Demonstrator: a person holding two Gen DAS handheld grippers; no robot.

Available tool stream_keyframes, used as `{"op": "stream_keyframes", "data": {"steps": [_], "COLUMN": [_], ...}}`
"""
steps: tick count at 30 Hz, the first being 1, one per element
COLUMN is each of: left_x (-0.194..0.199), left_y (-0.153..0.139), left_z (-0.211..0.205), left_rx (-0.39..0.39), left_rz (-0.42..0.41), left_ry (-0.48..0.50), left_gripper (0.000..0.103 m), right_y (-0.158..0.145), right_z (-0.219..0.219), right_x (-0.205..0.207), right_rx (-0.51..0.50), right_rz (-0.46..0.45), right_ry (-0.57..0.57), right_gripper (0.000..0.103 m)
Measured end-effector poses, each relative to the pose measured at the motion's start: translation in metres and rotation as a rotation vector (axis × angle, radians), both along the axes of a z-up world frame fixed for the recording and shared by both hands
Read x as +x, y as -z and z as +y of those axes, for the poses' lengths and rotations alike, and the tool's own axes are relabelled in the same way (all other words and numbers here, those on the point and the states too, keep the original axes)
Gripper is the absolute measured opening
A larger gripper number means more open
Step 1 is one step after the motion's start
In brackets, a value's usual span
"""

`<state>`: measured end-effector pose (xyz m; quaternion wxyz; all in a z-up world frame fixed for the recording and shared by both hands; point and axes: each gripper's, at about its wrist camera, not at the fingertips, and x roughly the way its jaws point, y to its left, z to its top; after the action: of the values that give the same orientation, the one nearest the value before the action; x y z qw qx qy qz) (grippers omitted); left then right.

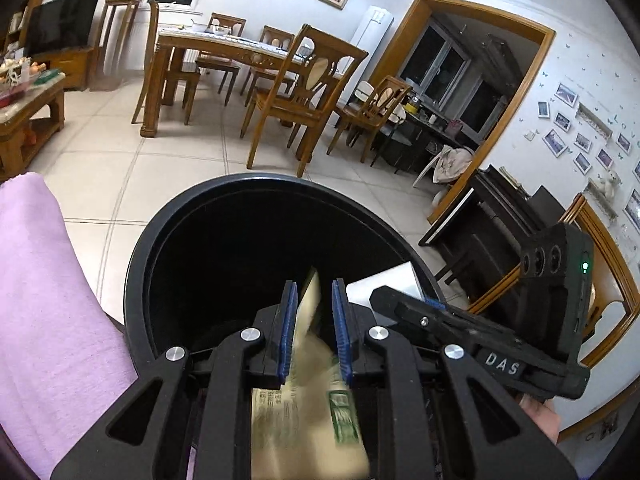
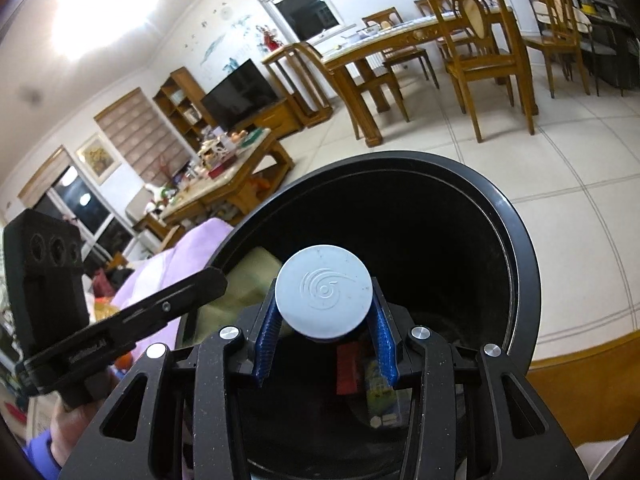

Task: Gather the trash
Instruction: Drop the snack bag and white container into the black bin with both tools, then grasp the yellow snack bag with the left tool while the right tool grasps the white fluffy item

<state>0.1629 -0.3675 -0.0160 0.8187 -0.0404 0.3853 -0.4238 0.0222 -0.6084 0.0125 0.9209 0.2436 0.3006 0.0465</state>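
Observation:
A black round trash bin (image 1: 168, 216) fills the lower middle of both views (image 2: 516, 224). My left gripper (image 1: 314, 292) hovers over its mouth with blue pads apart; a beige wrapper with green print (image 1: 308, 412) sits blurred between and below the fingers, loose. My right gripper (image 2: 326, 312) is shut on a round grey-white lid (image 2: 324, 298) of a container held over the bin. Red and yellow-blue packaging (image 2: 380, 388) lies inside the bin. The right gripper's body (image 1: 480, 332) shows in the left wrist view, the left gripper's (image 2: 120, 320) in the right wrist view.
A pink-purple blanket (image 1: 48, 288) lies left of the bin. A wooden coffee table (image 2: 224, 176) with clutter, a dining table (image 1: 224, 48) with chairs, a TV (image 1: 64, 20) and a dark piano (image 1: 500, 216) stand around on the tiled floor (image 1: 160, 168).

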Motion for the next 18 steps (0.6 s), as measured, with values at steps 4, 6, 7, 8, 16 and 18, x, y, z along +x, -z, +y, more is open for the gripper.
{"op": "stream_keyframes", "data": {"steps": [4,6,7,8,16,18], "left_x": [-0.001,-0.001,0.000,-0.001,-0.025,-0.036], "left_y": [-0.001,-0.003,-0.003,-0.004,-0.030,-0.039], "left_z": [-0.001,0.001,0.002,0.004,0.047,0.065], "left_rx": [0.003,0.000,-0.003,-0.006,-0.046,-0.058], "left_rz": [-0.006,-0.004,0.000,0.006,-0.032,-0.058], "left_ry": [0.000,-0.008,-0.009,-0.011,-0.063,-0.081], "left_gripper": [0.019,0.020,0.021,0.021,0.067,0.071], "right_y": [0.000,0.000,-0.001,-0.003,-0.017,-0.022], "right_z": [0.006,0.007,0.009,0.010,0.032,0.043], "right_x": [0.004,0.003,0.002,0.003,-0.002,-0.004], "right_rx": [0.000,0.000,-0.002,-0.003,-0.036,-0.044], "right_rz": [0.005,0.006,0.001,-0.003,-0.020,-0.024], "right_ry": [-0.005,-0.010,-0.014,-0.019,-0.024,-0.036], "right_gripper": [0.041,0.042,0.047,0.055,0.065,0.065]}}
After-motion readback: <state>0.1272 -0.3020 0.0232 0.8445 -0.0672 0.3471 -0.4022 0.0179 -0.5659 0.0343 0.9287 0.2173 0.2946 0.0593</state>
